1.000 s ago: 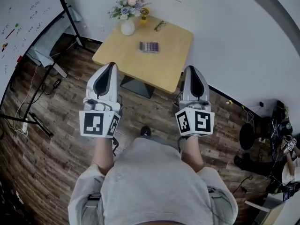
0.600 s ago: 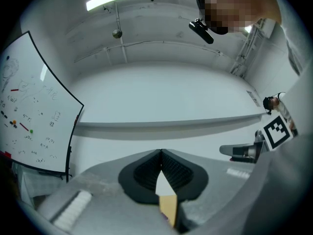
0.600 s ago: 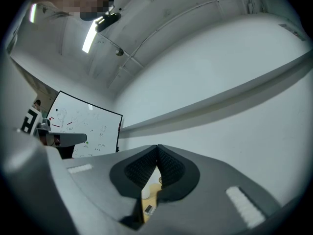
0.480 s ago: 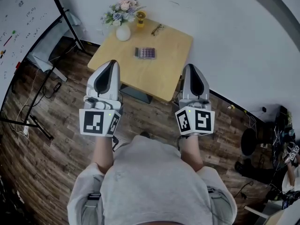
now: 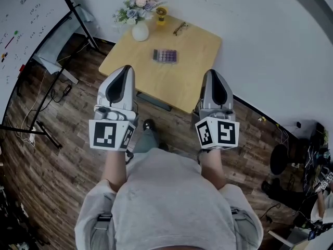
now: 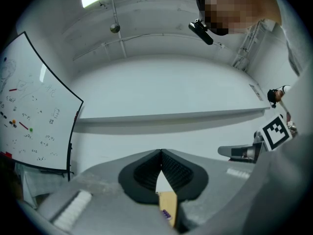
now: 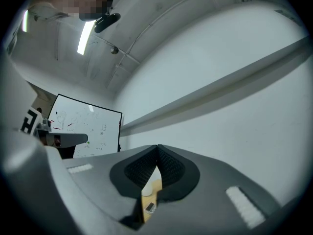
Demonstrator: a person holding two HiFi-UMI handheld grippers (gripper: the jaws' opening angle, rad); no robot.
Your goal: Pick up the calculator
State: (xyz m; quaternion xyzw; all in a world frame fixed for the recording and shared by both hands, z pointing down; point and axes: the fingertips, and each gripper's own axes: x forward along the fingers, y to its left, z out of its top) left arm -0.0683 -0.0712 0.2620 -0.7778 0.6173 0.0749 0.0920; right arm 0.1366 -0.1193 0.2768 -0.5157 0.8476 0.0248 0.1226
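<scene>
Fingers (image 6: 146,173) of the left gripper (image 5: 125,71) are pressed together at their tips with nothing between them, and the right gripper (image 5: 213,74) is closed and empty in the same way.

One calculator (image 5: 165,55) lies flat on the wooden table (image 5: 179,85), about the middle of the top and a little toward the wall side, well apart from both grippers. Bare wood surrounds it on every side, and it is clear of all four edges. The whole near half of the top has nothing on it.

Three other things stand along the far edge. One is a white vase (image 5: 140,32) of flowers at the far left corner. Beside it is a small yellow object (image 5: 162,16), too small to identify. To its right is a pair of glasses (image 5: 180,28). None of them touches the calculator.

The table sits close to the white wall (image 5: 260,40). To its left, one whiteboard (image 5: 15,40) on a black stand spreads its legs over the wood floor (image 5: 57,160).

The two grippers are held side by side ahead of the person's grey top (image 5: 171,202), forearms stretched forward. In the head view the left tip overlaps the table's near left edge and the right tip its near right edge. Their marker cubes face up toward the camera.
</scene>
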